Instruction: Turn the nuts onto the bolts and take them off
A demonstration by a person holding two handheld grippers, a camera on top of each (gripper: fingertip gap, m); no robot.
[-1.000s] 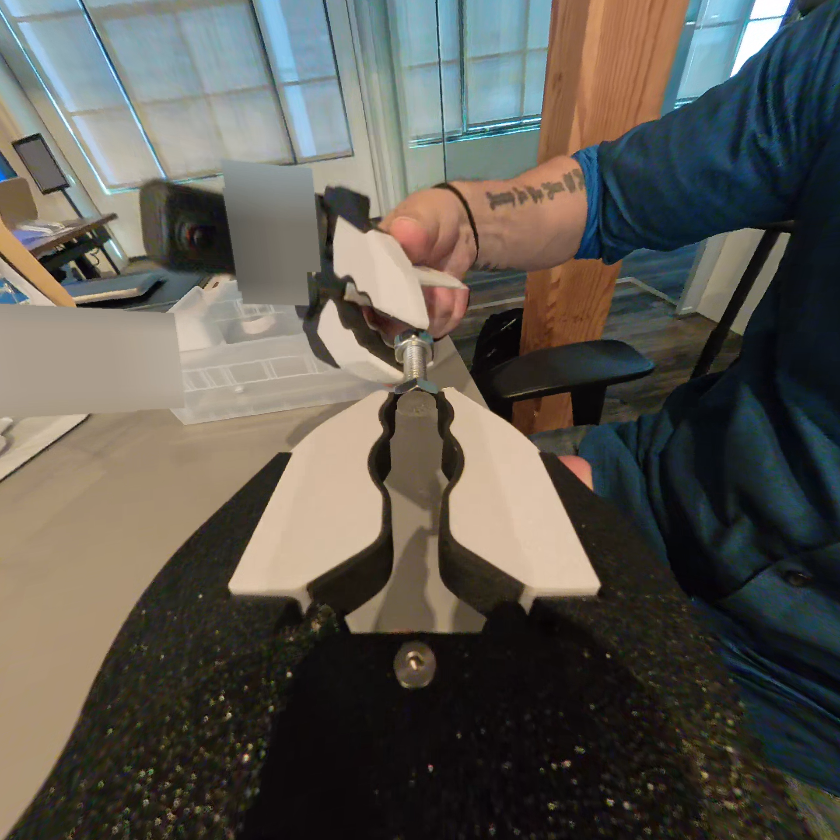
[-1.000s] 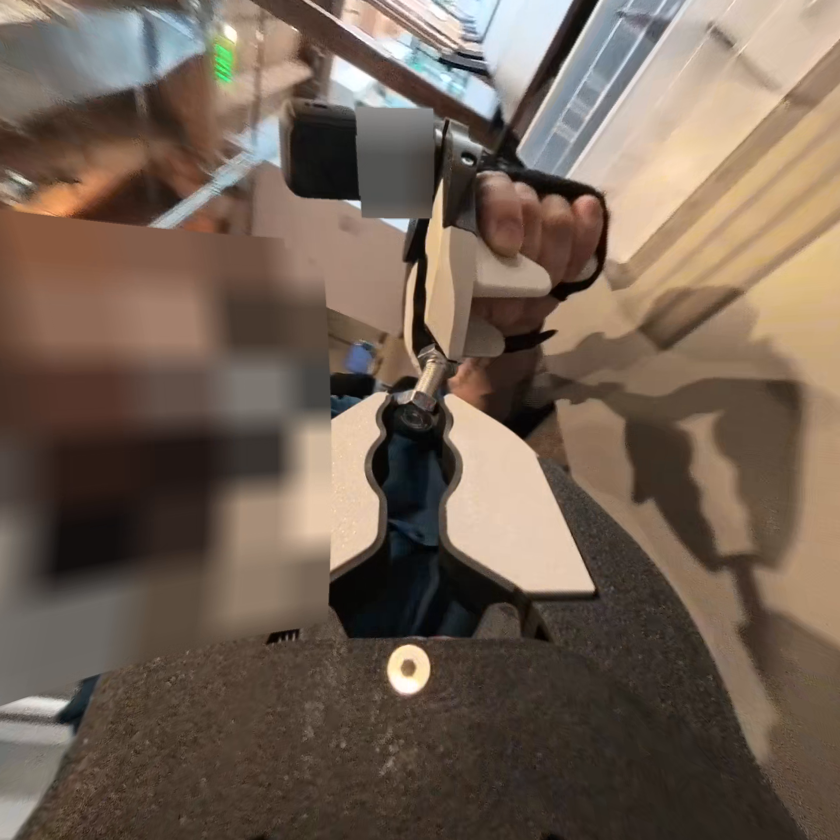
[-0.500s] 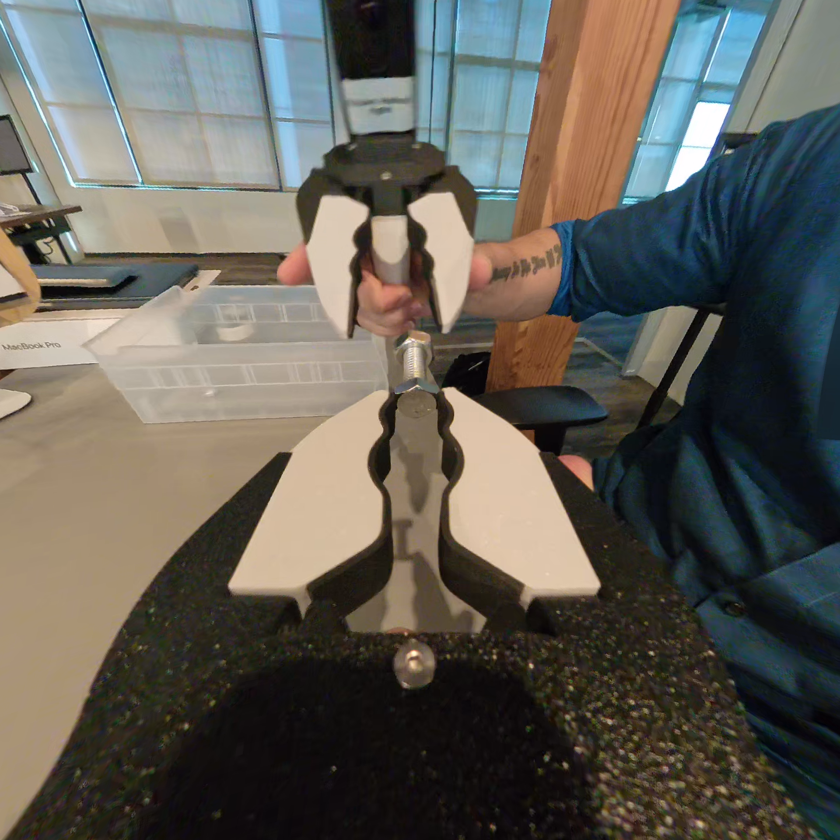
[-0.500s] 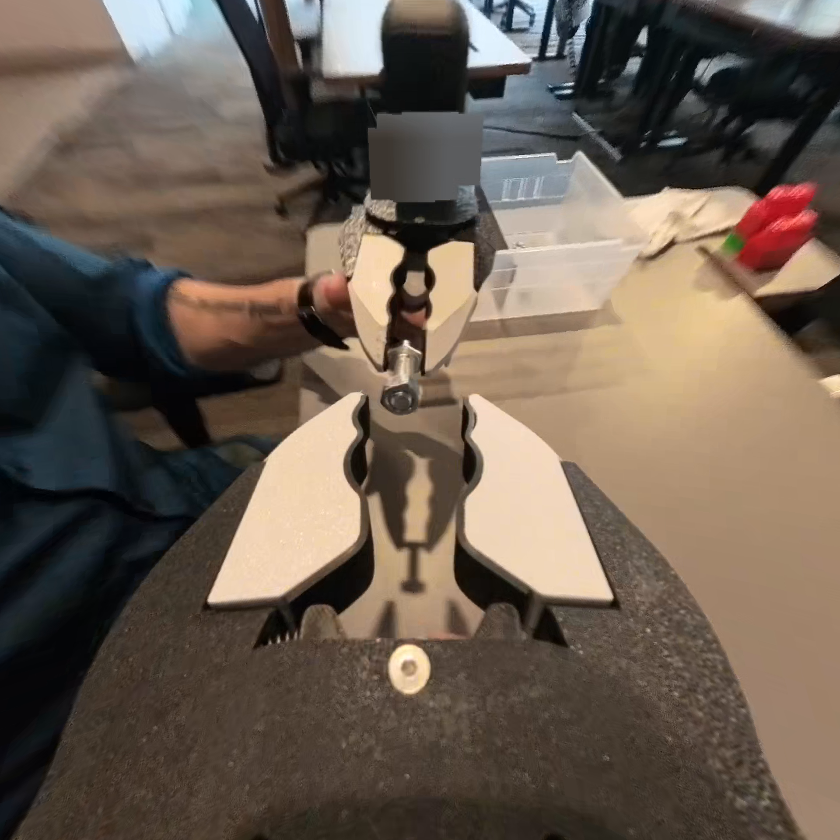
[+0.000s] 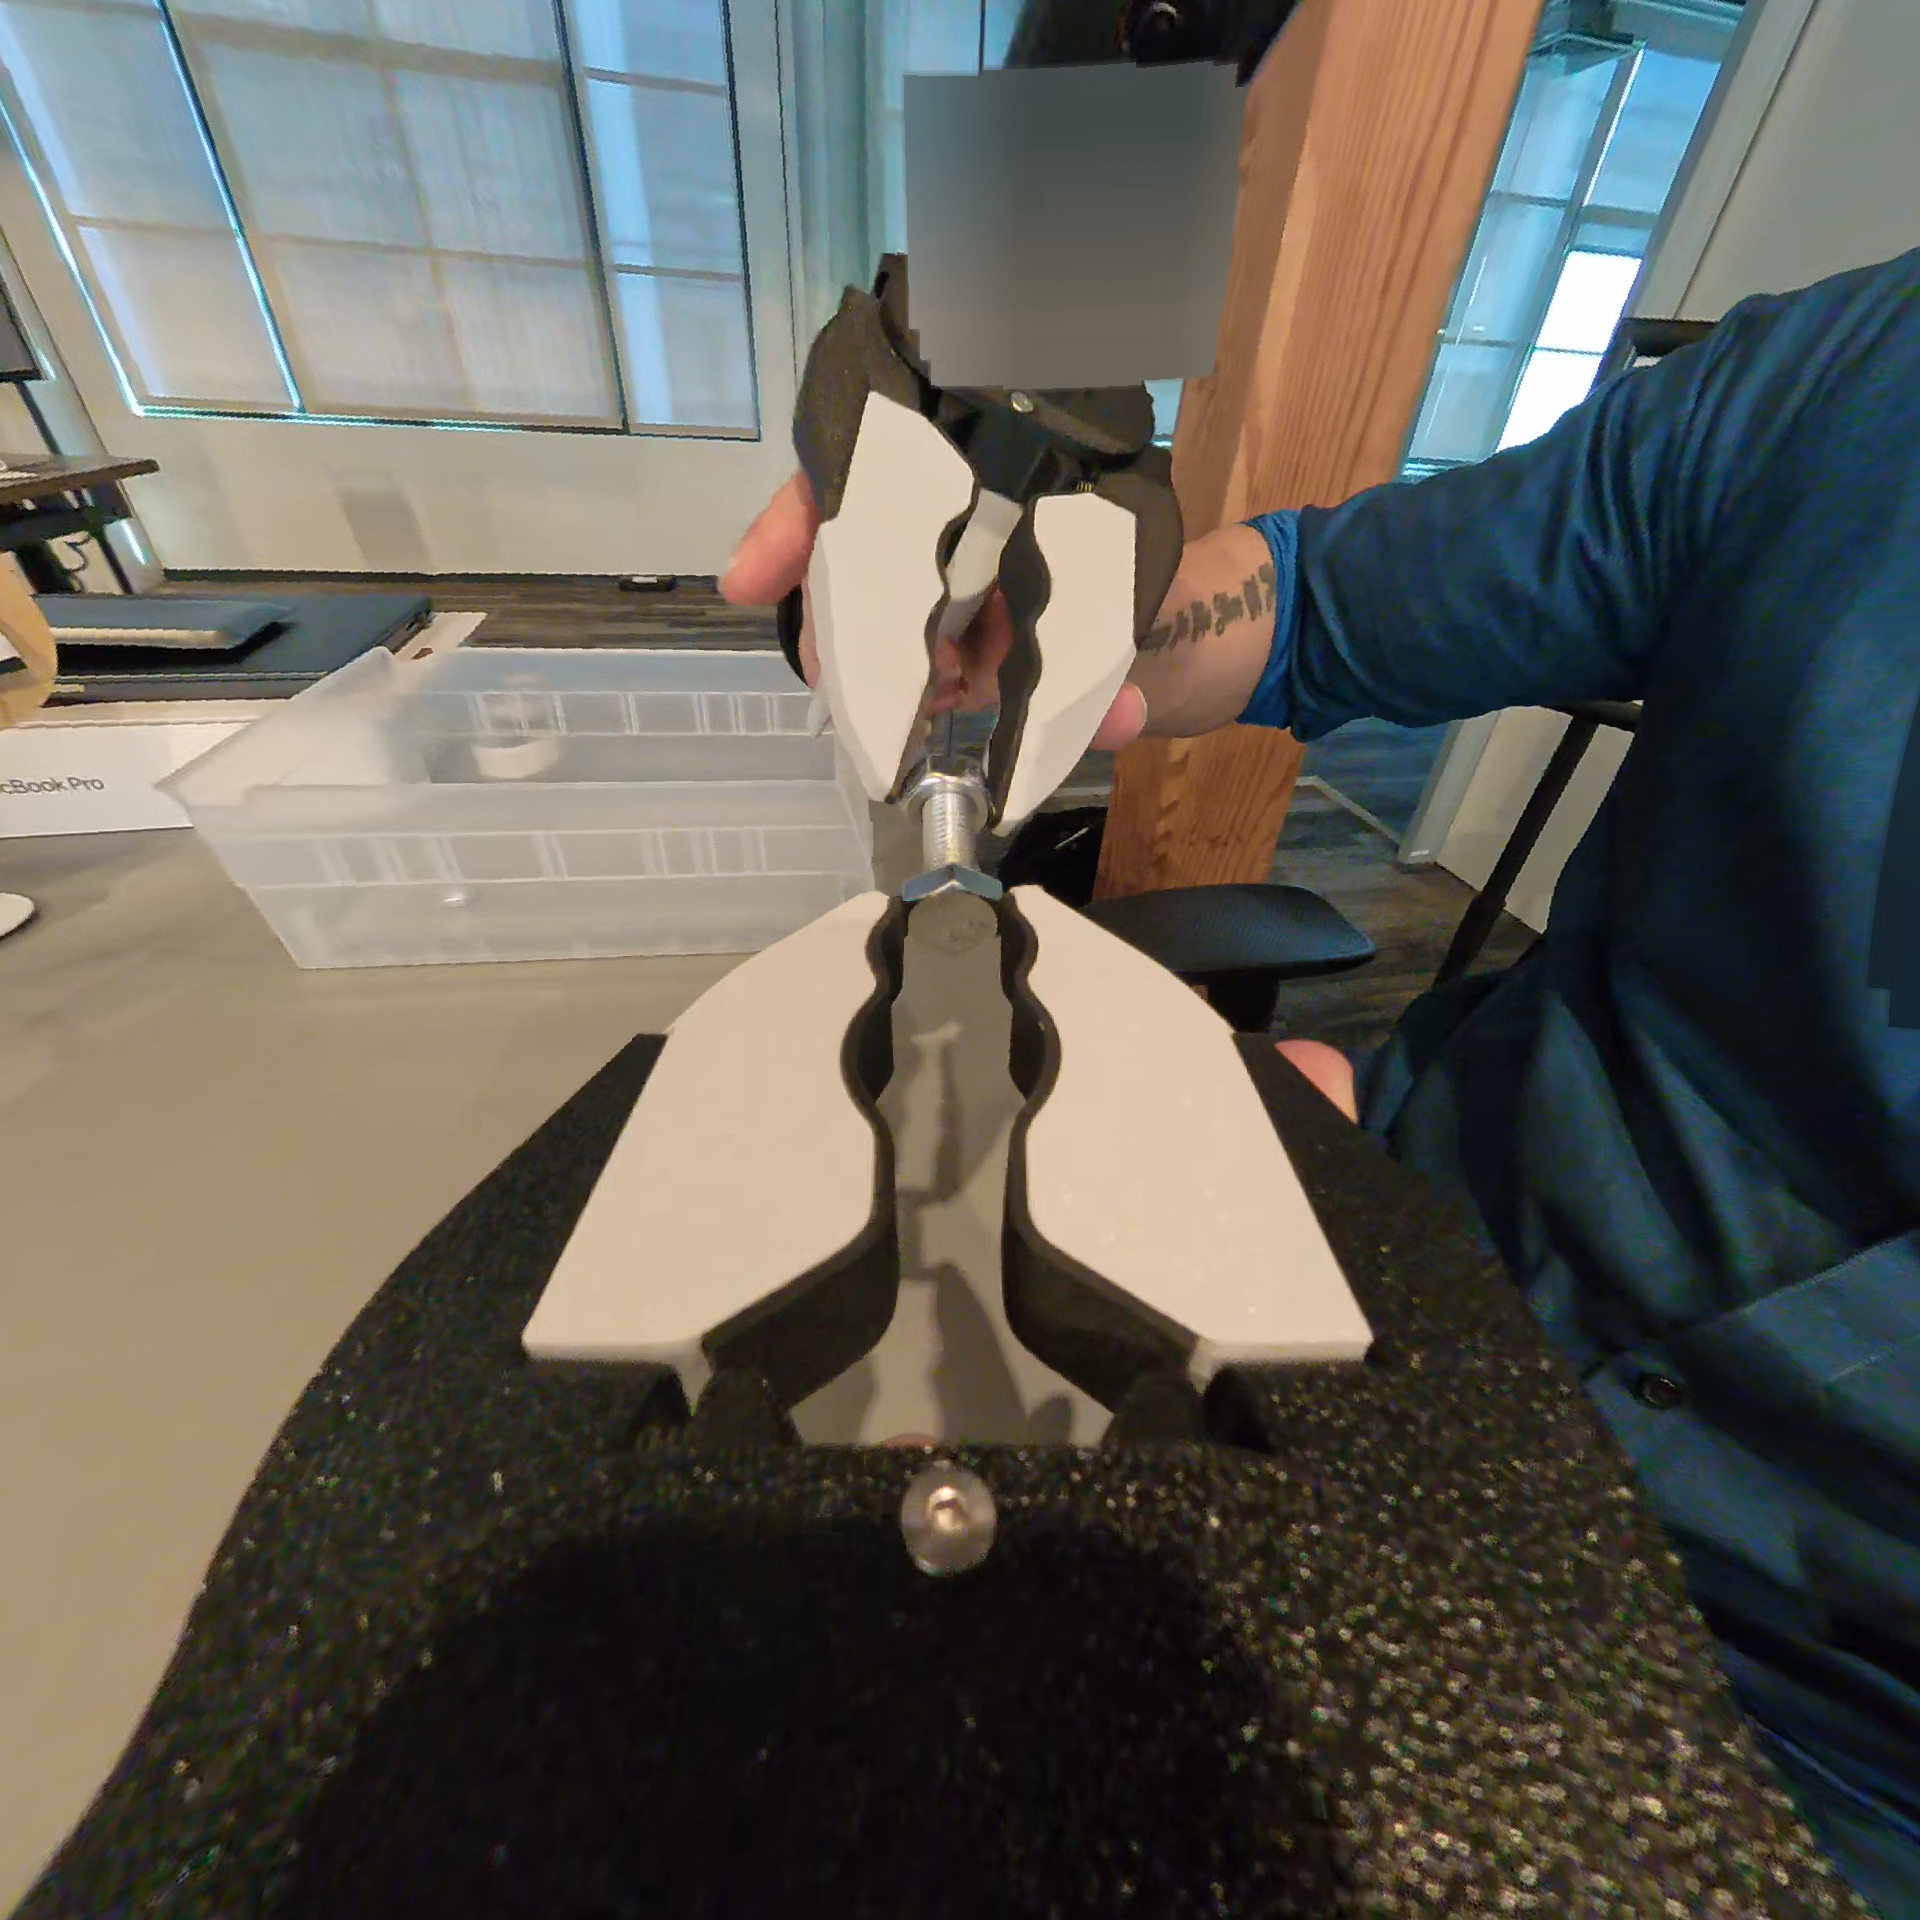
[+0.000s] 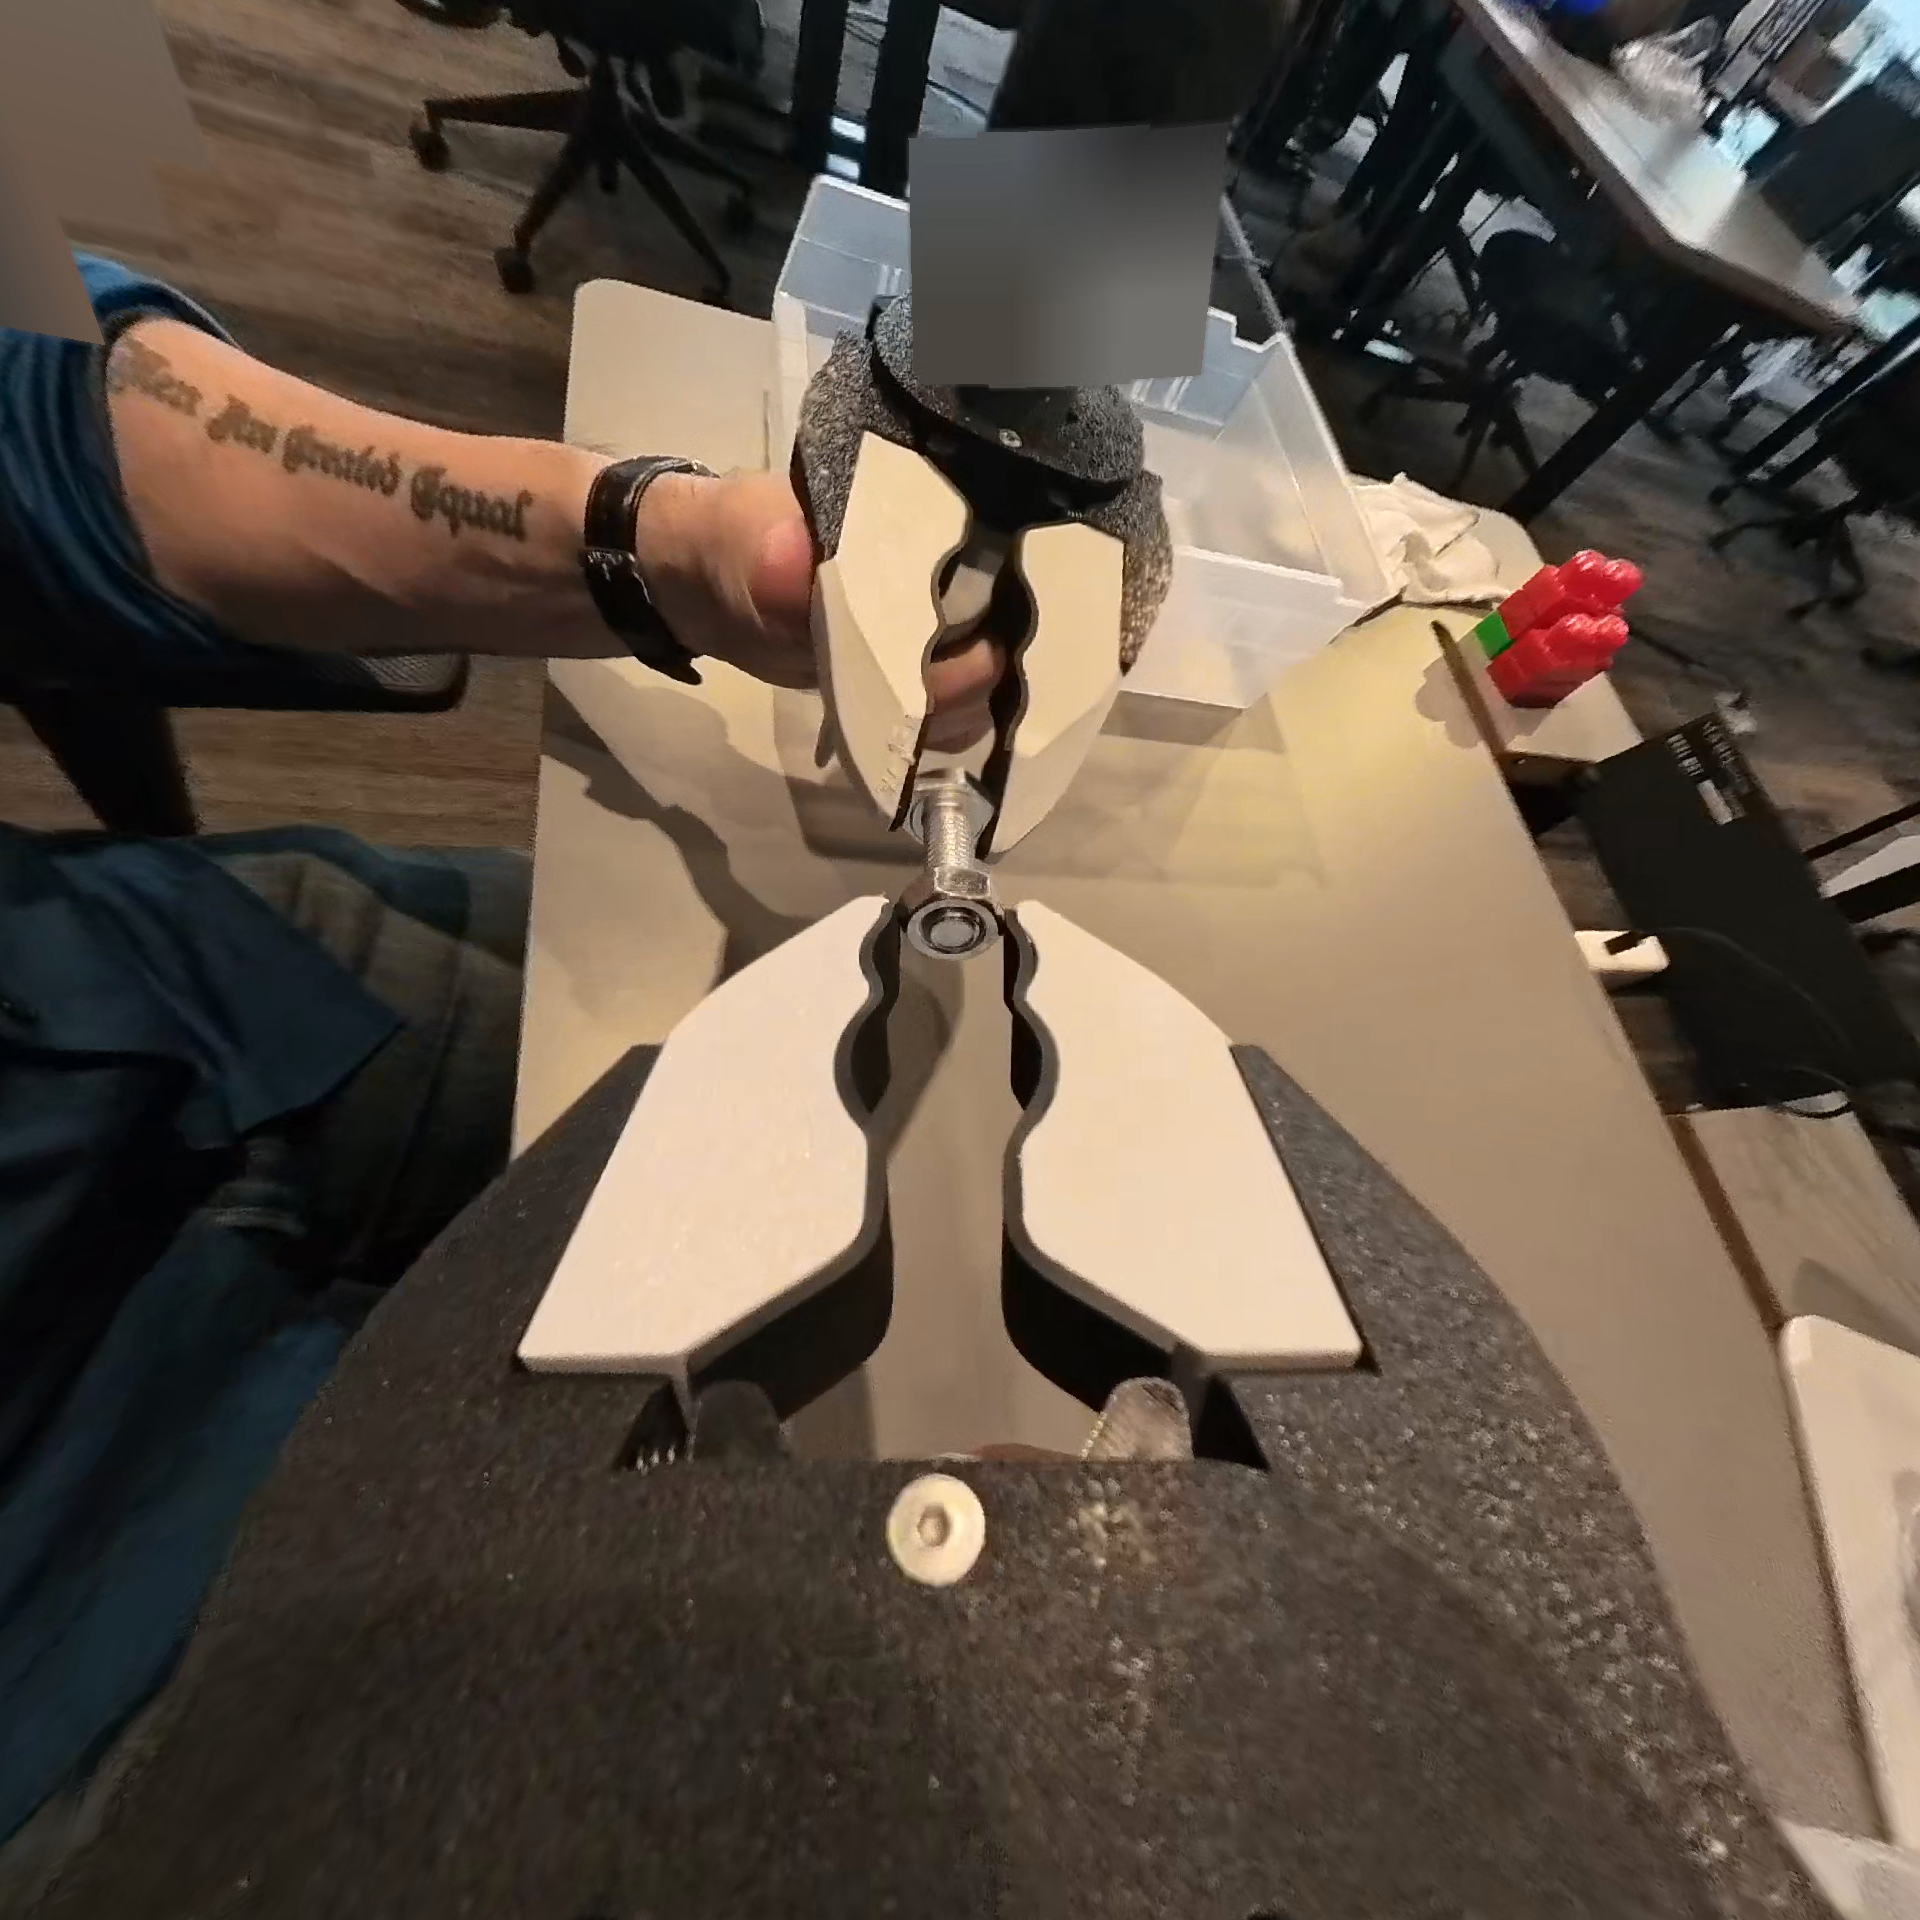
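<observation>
A silver bolt is held in the air above the grey table between both grippers. My left gripper is shut on the bolt's hex head. My right gripper is shut on the hex nut at the bolt's threaded end. The bare thread shows between the two. In the left wrist view the right gripper faces me, tilted a little, with a hand around its handle. In the right wrist view the left gripper faces me the same way.
A clear plastic bin stands on the table behind the grippers. Red toy bricks and a black device lie at the table's right side. A wooden post and a black chair stand beyond the edge. The person's blue-sleeved arm reaches in. Both grippers' tips are close together, under 4 cm apart.
A second ago the right gripper held the nut, rolled to one side. Half a second ago it was open and turned back upright. Now it is shut on the nut again. The left gripper stayed still.
</observation>
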